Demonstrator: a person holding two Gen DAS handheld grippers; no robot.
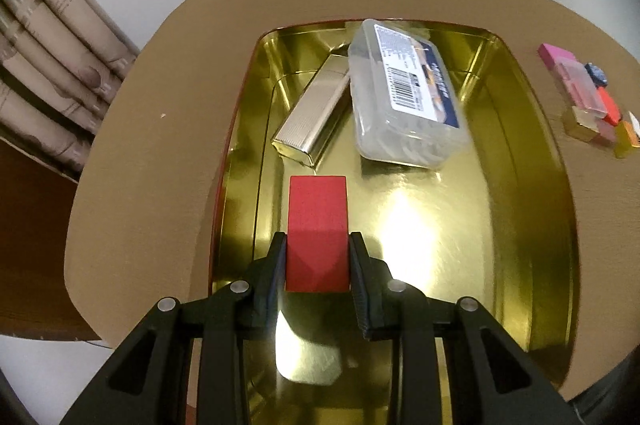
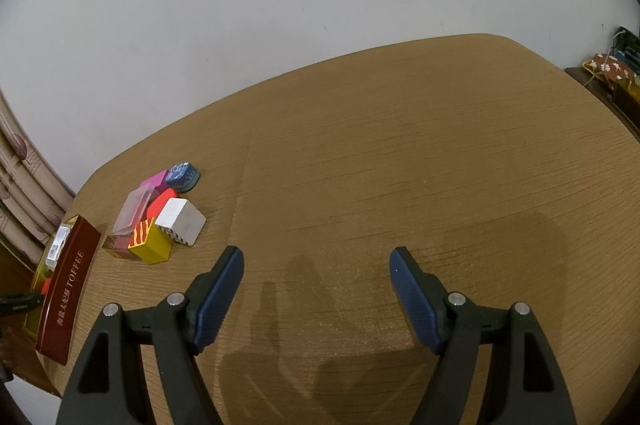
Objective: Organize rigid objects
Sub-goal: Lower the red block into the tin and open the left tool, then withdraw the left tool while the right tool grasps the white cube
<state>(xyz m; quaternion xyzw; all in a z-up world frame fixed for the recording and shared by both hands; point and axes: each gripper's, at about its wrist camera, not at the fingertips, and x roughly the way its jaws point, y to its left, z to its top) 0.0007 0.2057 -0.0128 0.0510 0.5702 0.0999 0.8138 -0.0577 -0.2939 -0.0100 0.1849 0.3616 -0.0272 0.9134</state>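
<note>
My left gripper [image 1: 318, 245] is shut on a red rectangular block [image 1: 317, 221] and holds it over the near part of a gold tin tray [image 1: 532, 209]. In the tray lie a silver ribbed case [image 1: 310, 115] and a clear plastic box with a barcode label [image 1: 404, 93]. My right gripper [image 2: 316, 261] is open and empty above the bare wooden table [image 2: 400, 165]. A pile of small blocks sits to its left: a white block [image 2: 180, 221], a yellow striped block [image 2: 150, 245], a clear case [image 2: 134, 211], a blue patterned piece [image 2: 182, 175].
The tin's dark red side with "TOFFEE" lettering [image 2: 68, 301] shows at the far left of the right wrist view. The block pile also shows at the right edge of the left wrist view [image 1: 588, 97]. Curtains [image 1: 52, 65] hang left of the table. A white wall stands behind.
</note>
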